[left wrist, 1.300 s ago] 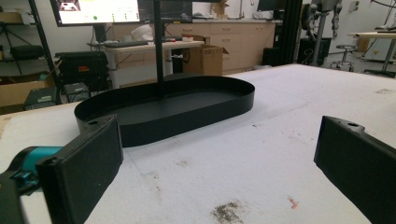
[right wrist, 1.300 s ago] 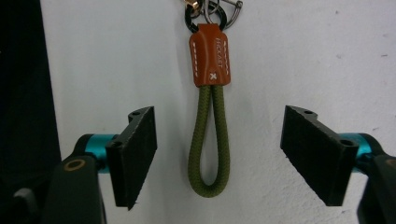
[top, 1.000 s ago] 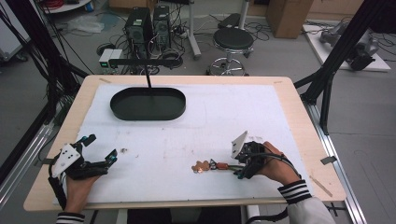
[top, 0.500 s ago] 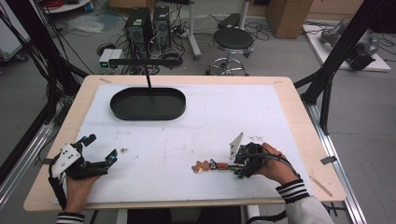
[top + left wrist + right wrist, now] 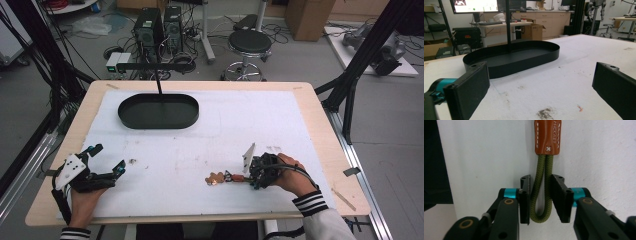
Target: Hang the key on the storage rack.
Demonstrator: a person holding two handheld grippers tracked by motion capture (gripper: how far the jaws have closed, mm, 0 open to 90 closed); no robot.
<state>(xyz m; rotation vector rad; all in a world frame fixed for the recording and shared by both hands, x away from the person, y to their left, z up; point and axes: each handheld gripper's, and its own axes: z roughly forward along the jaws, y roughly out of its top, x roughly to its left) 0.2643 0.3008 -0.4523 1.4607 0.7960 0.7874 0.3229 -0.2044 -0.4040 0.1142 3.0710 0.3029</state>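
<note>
Right gripper (image 5: 540, 200) had its jaws nearly closed around the green cord loop (image 5: 541, 195) of a keyring strap lying on the white mat (image 5: 280, 120) near the table's front edge; grasping looked the step in hand, a firm pinch next. Left gripper (image 5: 107, 161) rested open, well apart.

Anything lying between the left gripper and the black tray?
Nothing but bare white cover with a few stains between the open left gripper and the black tray, seen in high and left gripper views.
</note>
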